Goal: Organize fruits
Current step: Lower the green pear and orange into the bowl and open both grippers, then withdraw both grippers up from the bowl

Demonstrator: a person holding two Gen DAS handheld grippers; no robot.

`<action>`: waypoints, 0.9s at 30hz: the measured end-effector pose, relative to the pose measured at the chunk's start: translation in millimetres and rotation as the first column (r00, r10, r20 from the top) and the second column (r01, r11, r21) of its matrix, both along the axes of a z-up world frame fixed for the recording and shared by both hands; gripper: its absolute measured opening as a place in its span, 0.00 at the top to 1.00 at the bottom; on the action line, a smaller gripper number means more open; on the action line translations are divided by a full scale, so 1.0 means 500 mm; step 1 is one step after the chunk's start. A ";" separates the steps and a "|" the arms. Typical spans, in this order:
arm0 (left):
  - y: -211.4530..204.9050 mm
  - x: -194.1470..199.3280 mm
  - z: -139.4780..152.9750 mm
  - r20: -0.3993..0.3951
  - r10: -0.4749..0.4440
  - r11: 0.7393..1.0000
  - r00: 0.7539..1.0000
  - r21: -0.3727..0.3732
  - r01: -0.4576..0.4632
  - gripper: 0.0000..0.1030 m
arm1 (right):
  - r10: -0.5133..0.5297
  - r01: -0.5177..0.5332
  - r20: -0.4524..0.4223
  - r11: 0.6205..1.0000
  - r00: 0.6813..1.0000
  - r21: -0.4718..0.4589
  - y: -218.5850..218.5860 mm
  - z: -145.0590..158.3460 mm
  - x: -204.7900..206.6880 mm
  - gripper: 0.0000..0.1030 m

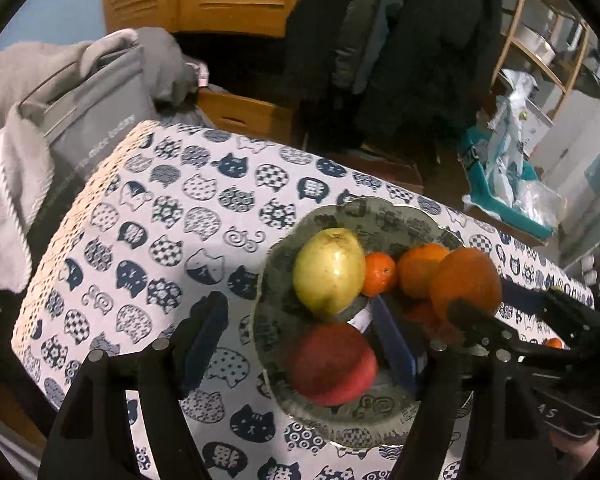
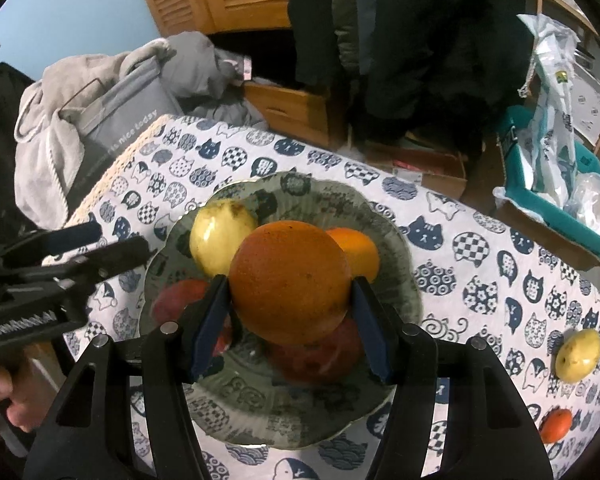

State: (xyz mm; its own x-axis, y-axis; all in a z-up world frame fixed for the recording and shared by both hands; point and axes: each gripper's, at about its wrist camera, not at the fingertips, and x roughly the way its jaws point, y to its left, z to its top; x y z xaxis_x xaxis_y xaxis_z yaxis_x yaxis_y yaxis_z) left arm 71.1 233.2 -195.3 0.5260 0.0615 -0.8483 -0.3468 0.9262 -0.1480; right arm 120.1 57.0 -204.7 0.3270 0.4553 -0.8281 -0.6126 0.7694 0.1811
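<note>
My right gripper [image 2: 288, 300] is shut on a large orange [image 2: 288, 280] and holds it just above a grey patterned plate [image 2: 300, 188]. On the plate lie a yellow-green fruit [image 2: 220, 236], another orange [image 2: 358, 252], a red apple [image 2: 176, 300] and a red fruit [image 2: 320, 356] under the held orange. The left wrist view also shows a small tangerine [image 1: 378, 274] on the plate [image 1: 360, 216]. My left gripper [image 1: 300, 344] is open over the plate's left side, its right finger beside the red apple [image 1: 332, 364], pressing on nothing.
The cat-print tablecloth [image 2: 480, 264] carries a yellow fruit [image 2: 578, 356] and a small orange fruit [image 2: 556, 424] at the right. A grey bag with clothes [image 2: 112, 120] stands beyond the left table edge. A teal box with plastic bags [image 2: 556, 200] is at the right.
</note>
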 end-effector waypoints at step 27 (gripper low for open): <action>0.016 -0.062 0.072 0.077 0.061 0.998 0.995 -0.008 -0.061 0.22 | -0.068 0.068 0.130 0.998 0.989 0.007 -0.025 0.098 -0.008 0.31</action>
